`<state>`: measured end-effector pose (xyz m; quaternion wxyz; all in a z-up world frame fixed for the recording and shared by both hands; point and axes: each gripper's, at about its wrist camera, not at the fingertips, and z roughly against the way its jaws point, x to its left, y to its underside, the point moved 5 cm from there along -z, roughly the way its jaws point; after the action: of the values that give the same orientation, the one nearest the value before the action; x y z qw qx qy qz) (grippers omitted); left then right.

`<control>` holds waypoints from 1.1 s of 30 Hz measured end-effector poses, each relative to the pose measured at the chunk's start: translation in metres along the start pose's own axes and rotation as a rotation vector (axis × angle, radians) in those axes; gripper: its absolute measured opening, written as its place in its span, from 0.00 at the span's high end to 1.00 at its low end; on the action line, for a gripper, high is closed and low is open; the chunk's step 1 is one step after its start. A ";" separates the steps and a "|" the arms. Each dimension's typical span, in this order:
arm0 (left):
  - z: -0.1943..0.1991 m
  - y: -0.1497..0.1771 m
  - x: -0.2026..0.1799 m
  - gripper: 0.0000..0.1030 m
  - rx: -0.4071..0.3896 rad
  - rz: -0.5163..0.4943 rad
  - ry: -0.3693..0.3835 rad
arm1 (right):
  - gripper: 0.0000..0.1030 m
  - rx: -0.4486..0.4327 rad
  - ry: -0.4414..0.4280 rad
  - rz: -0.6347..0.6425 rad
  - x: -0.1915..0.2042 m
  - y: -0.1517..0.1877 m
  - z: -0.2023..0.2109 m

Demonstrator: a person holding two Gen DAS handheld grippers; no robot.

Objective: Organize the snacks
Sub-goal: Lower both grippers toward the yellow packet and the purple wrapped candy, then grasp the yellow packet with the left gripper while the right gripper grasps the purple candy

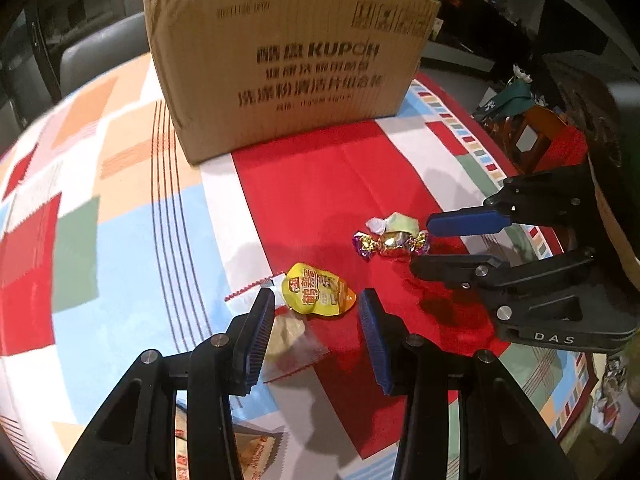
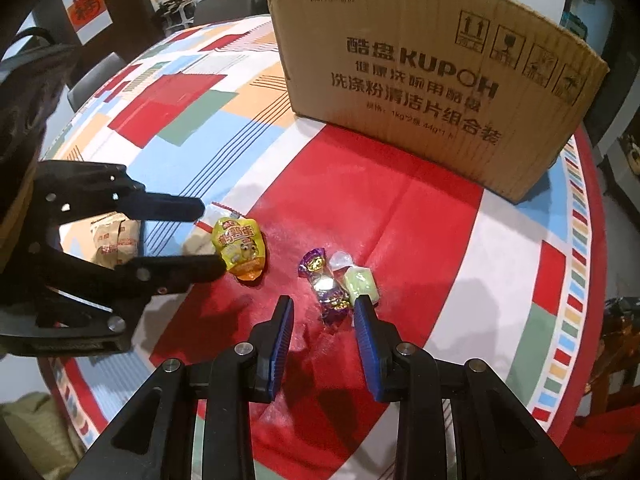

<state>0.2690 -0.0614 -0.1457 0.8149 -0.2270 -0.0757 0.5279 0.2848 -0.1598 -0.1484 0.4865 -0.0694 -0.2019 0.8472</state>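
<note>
Both tongs were pitched steeply down toward the bench point(image 2: 500, 248), which was covered by a cloth of red, blue, white and green blocks.

Left tongs point(image 1: 318, 306): jaws part-open, nothing clamped. In the left wrist view the fingertips sat at lower centre, straddling the yellow snack pouch point(image 1: 318, 290); the left finger lay over a clear wrapper with a red zigzag edge point(image 1: 294, 340). Whether the pads touched the pouch could not be told.

Right tongs point(image 2: 324, 310): jaws narrow but apart, gripping nothing. In the right wrist view the tips sat at lower centre. The purple-and-gold foil candy point(image 2: 324, 284) lay in the gap just beyond them. The right finger's tip stood beside the pale green wrapped candy point(image 2: 362, 284).

Count:
- cardboard box point(image 2: 424, 80), printed KUPOH: 1, upright at the top of both views
- yellow pouch: 1
- foil twist candy: 1
- green wrapped candy: 1
- clear wrapper: 1
- tan snack packets point(image 2: 114, 240): 2 or more, at the left of the right wrist view, partly hidden behind the left tongs

The three small snacks lay on the red panel in front of the box, well apart from it.
</note>
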 end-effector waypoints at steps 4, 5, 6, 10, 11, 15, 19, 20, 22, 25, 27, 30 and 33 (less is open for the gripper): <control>-0.008 0.000 0.000 0.59 0.009 0.005 0.003 | 0.69 -0.001 -0.001 0.008 0.001 -0.003 -0.004; -0.010 0.000 0.000 0.59 0.011 0.006 0.004 | 0.69 -0.001 -0.001 0.007 0.000 -0.004 -0.005; -0.012 -0.001 0.001 0.59 0.014 0.008 0.004 | 0.69 -0.001 -0.002 0.008 0.000 -0.005 -0.006; -0.018 -0.001 0.002 0.59 0.022 0.022 0.009 | 0.69 0.005 0.000 0.003 -0.002 -0.008 -0.011; -0.019 -0.001 0.003 0.59 0.023 0.022 0.009 | 0.72 0.008 -0.001 -0.001 -0.003 -0.008 -0.013; -0.022 -0.002 0.002 0.59 0.014 0.011 -0.007 | 0.74 0.010 0.002 0.002 -0.002 -0.008 -0.016; -0.024 -0.003 0.001 0.65 0.009 0.009 -0.007 | 0.78 0.003 0.009 0.014 0.000 -0.009 -0.017; -0.024 -0.003 0.001 0.65 0.007 0.008 -0.006 | 0.79 0.001 0.013 0.018 0.002 -0.009 -0.017; -0.024 -0.003 0.000 0.66 0.002 0.004 -0.009 | 0.80 -0.002 0.016 0.026 0.003 -0.010 -0.018; -0.020 -0.004 0.001 0.73 -0.008 0.012 0.004 | 0.80 -0.007 0.020 0.028 0.004 -0.010 -0.017; -0.018 -0.005 0.001 0.78 -0.013 0.017 0.011 | 0.80 -0.015 0.015 0.012 0.002 -0.011 -0.016; -0.011 -0.006 0.002 0.82 -0.029 0.028 0.018 | 0.80 -0.030 0.014 -0.009 -0.001 -0.013 -0.011; -0.006 -0.006 0.003 0.86 -0.044 0.039 0.022 | 0.80 -0.047 0.016 -0.025 -0.003 -0.016 -0.005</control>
<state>0.2775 -0.0630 -0.1481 0.7999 -0.2521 -0.0740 0.5396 0.3009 -0.1536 -0.1470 0.4968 -0.0847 -0.2187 0.8356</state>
